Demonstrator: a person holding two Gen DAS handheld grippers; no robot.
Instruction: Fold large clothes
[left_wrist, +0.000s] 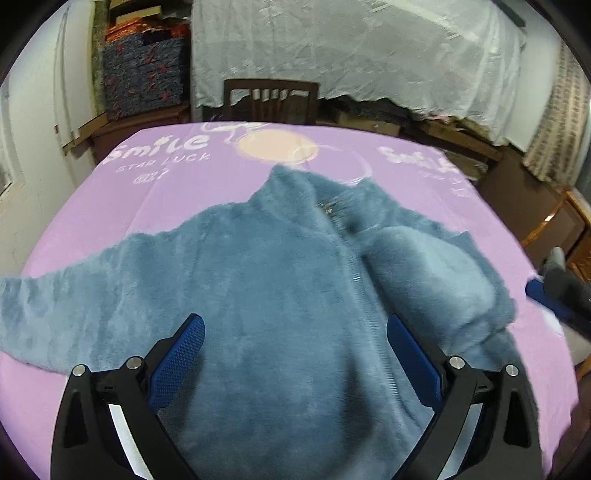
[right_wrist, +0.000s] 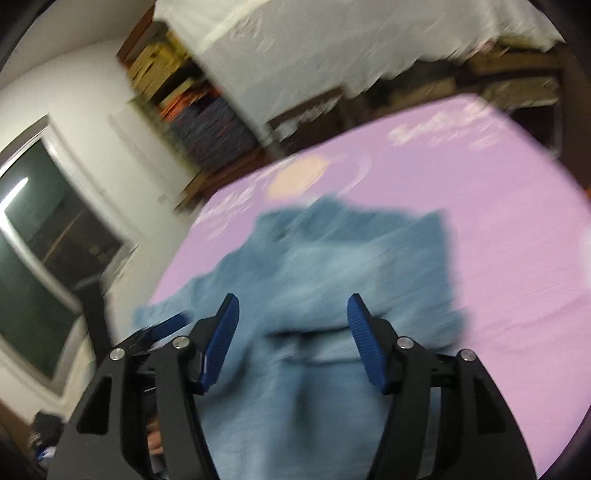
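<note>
Fleece jacket (left_wrist: 266, 280) is lying across the middle of the purple tablecloth (left_wrist: 110, 221), one sleeve folded over its chest. Left gripper (left_wrist: 295, 332) and right gripper (right_wrist: 293, 314) are hovering above it, fingers spread, holding nothing.

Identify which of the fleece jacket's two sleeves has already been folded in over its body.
The sleeve right of the zipper: it lies doubled over the jacket's front, while the other sleeve stretches flat across the purple sheet.

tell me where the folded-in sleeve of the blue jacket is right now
In the left wrist view the folded sleeve lies across the fleece jacket, right of its zipper, on the purple table cover.
</note>
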